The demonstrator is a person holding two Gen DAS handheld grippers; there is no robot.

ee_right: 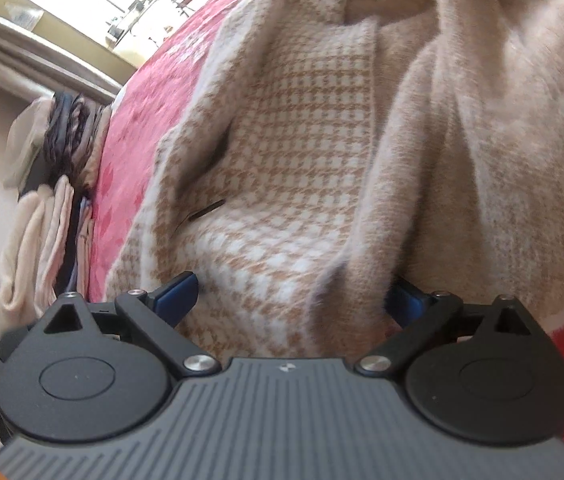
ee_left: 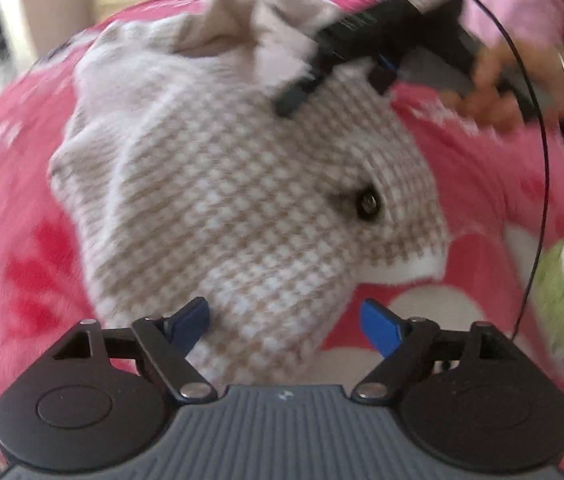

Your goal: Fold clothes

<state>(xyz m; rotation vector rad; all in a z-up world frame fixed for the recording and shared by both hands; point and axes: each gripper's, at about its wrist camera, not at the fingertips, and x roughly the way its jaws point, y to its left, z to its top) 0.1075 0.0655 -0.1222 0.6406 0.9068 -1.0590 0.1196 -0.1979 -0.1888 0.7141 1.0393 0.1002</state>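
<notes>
Your left hand-held gripper [ee_left: 284, 322] is spread wide, its two blue pads apart, and the near edge of the one houndstooth sweater [ee_left: 242, 184] lies between them without being pinched. That beige-and-white sweater is bunched on the pink bedspread [ee_left: 22, 240] just ahead of the pads, with one dark button [ee_left: 368, 202] showing ahead and to the right. Your right hand-held gripper [ee_right: 298, 296] is also spread, with sweater [ee_right: 294, 168] fabric draped between and over its pads; the right pad is partly hidden under a fold. From the left wrist view, the right hand-held gripper reaches onto the sweater's far right part, held by your hand [ee_left: 494, 84]. A stack of folded clothes [ee_right: 54, 208] sits well off to the right hand-held gripper's left.
</notes>
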